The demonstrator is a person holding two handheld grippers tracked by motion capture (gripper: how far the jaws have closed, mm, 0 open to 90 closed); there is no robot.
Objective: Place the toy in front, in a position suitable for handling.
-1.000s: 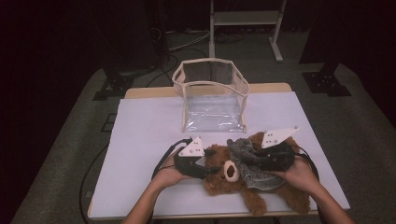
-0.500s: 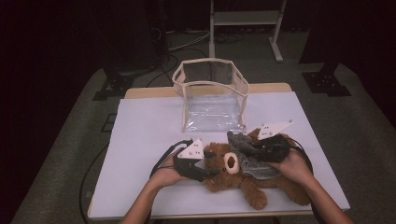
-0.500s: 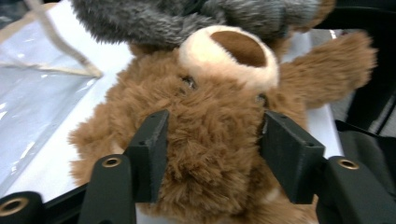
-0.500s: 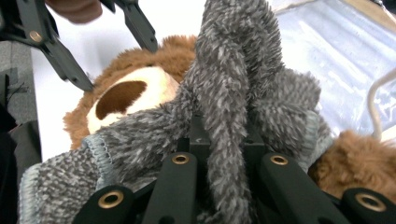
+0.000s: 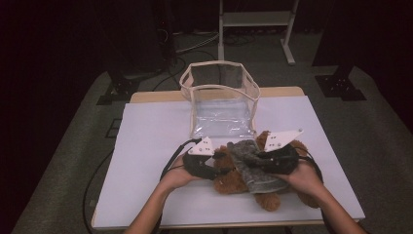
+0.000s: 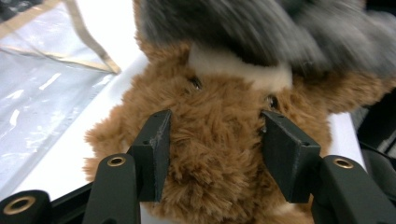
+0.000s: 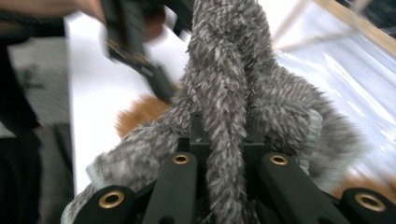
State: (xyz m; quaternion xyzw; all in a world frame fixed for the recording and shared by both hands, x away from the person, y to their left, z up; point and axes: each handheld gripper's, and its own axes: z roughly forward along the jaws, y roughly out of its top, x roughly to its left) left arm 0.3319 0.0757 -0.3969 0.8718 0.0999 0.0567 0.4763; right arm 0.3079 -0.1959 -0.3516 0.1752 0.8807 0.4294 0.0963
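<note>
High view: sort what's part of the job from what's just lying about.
In the job: teddy bear, grey fuzzy garment, left gripper, right gripper.
Lying about: clear bag, metal stand, floor cables.

One brown teddy bear is seen on the white table, just in front of the clear bag. One grey fuzzy cloth is draped over that bear. One clear bag with beige trim is counted behind the bear. Two grippers are counted beside the bear: the left gripper and the right gripper. Two hands are seen.
</note>
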